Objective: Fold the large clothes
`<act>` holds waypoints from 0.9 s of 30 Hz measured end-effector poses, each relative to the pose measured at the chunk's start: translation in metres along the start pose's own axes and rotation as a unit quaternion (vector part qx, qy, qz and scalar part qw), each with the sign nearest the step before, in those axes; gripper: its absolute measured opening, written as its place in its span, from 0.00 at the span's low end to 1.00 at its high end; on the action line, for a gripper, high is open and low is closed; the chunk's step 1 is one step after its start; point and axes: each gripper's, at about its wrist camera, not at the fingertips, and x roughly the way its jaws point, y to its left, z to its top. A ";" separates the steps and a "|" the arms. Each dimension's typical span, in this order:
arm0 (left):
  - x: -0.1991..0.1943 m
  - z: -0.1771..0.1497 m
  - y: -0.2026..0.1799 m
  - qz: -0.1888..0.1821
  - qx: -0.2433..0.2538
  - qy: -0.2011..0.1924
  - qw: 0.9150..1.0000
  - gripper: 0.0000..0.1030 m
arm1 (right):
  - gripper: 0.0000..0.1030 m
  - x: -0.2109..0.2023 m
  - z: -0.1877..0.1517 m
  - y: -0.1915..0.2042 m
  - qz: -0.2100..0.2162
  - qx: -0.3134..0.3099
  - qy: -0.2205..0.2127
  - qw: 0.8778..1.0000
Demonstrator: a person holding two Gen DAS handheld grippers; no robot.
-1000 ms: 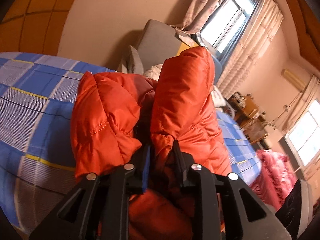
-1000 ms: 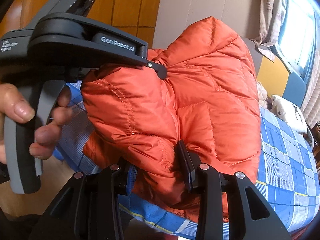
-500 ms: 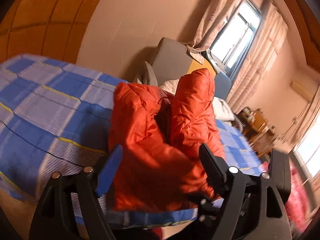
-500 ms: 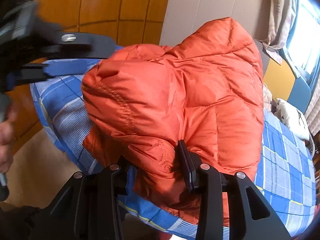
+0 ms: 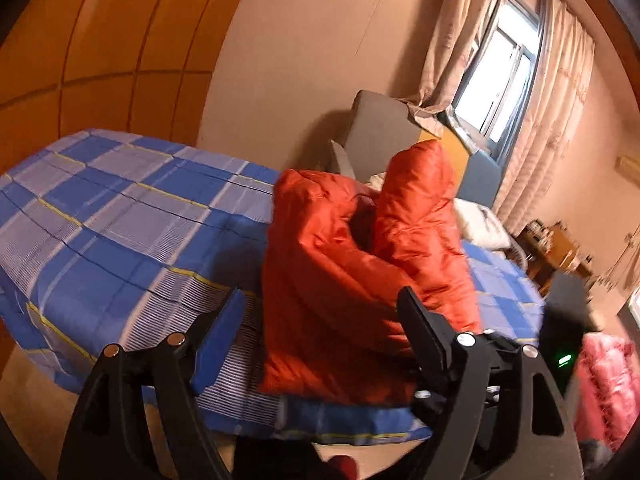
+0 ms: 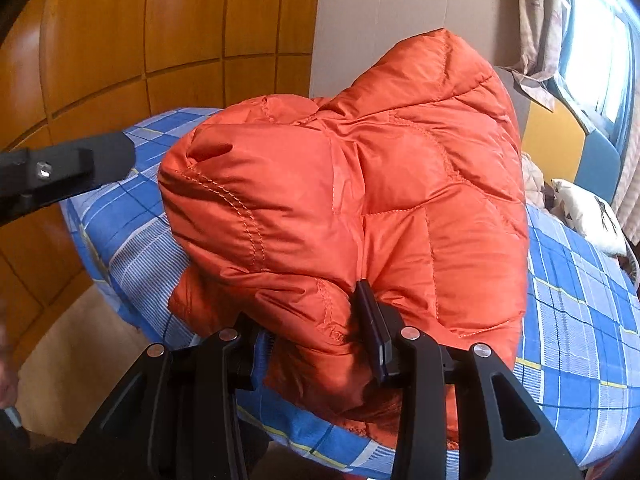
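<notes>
An orange puffer jacket [image 5: 352, 264] lies bunched and folded near the front edge of a bed with a blue plaid sheet [image 5: 120, 232]. My left gripper [image 5: 320, 332] is open and empty, pulled back from the jacket's front edge. My right gripper [image 6: 316, 344] is shut on the jacket's lower edge [image 6: 344, 208], with its fingers pinching a fold of the quilted fabric. The left gripper's finger [image 6: 68, 168] shows at the left of the right wrist view, clear of the jacket.
A grey and yellow headboard [image 5: 384, 136] and a white pillow [image 5: 480, 220] are at the bed's far end under a curtained window [image 5: 504, 76]. Orange wooden wardrobe panels [image 6: 140, 40] stand to the left. A pink garment [image 5: 604, 384] lies at the right.
My left gripper has let go of the jacket, opened wide and drawn back and to the left. My right gripper keeps its hold on the jacket, which has settled on the bed.
</notes>
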 end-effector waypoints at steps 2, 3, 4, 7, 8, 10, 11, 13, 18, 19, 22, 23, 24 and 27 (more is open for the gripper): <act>-0.001 0.004 -0.005 -0.014 -0.006 0.005 1.000 0.75 | 0.38 0.000 -0.002 0.002 0.001 -0.005 -0.004 1.000; -0.001 0.007 -0.010 -0.030 -0.010 0.008 0.999 0.75 | 0.38 0.000 -0.003 0.002 0.002 -0.010 -0.006 1.000; -0.001 0.009 -0.014 -0.041 -0.011 0.009 0.999 0.75 | 0.38 0.000 -0.003 0.002 0.003 -0.013 -0.007 1.000; 0.010 0.017 -0.028 -0.057 0.006 0.018 0.998 0.75 | 0.38 -0.001 -0.004 0.002 0.007 -0.019 -0.010 1.000; 0.013 0.017 -0.031 -0.064 0.008 0.020 0.998 0.75 | 0.38 -0.001 -0.004 0.002 0.008 -0.022 -0.012 1.000; 0.023 0.017 -0.035 -0.084 0.009 0.029 0.996 0.70 | 0.38 -0.001 -0.006 0.001 0.012 -0.028 -0.016 0.999; 0.028 0.017 -0.036 -0.091 0.009 0.034 0.995 0.68 | 0.38 -0.002 -0.006 0.001 0.014 -0.030 -0.018 0.999; 0.035 0.016 -0.038 -0.098 0.003 0.039 0.994 0.67 | 0.38 -0.002 -0.008 0.000 0.017 -0.038 -0.021 0.999; 0.046 0.016 -0.036 -0.105 -0.002 0.050 0.993 0.69 | 0.38 -0.004 -0.011 -0.003 0.028 -0.051 -0.028 0.998; 0.044 0.016 -0.037 -0.115 -0.006 0.048 0.992 0.74 | 0.38 -0.004 -0.010 -0.004 0.030 -0.050 -0.028 0.998; 0.050 0.018 -0.041 -0.107 0.008 0.053 0.993 0.75 | 0.38 -0.005 -0.010 -0.004 0.032 -0.056 -0.032 0.997; 0.055 0.017 -0.040 -0.105 0.010 0.058 0.993 0.72 | 0.38 -0.006 -0.011 -0.003 0.031 -0.060 -0.033 0.997; 0.059 0.017 -0.038 -0.099 0.008 0.062 0.993 0.67 | 0.39 -0.008 -0.011 -0.003 0.033 -0.064 -0.035 0.997; 0.070 0.013 -0.025 -0.101 -0.007 0.077 0.992 0.53 | 0.43 -0.014 -0.011 -0.004 0.036 -0.070 -0.039 0.996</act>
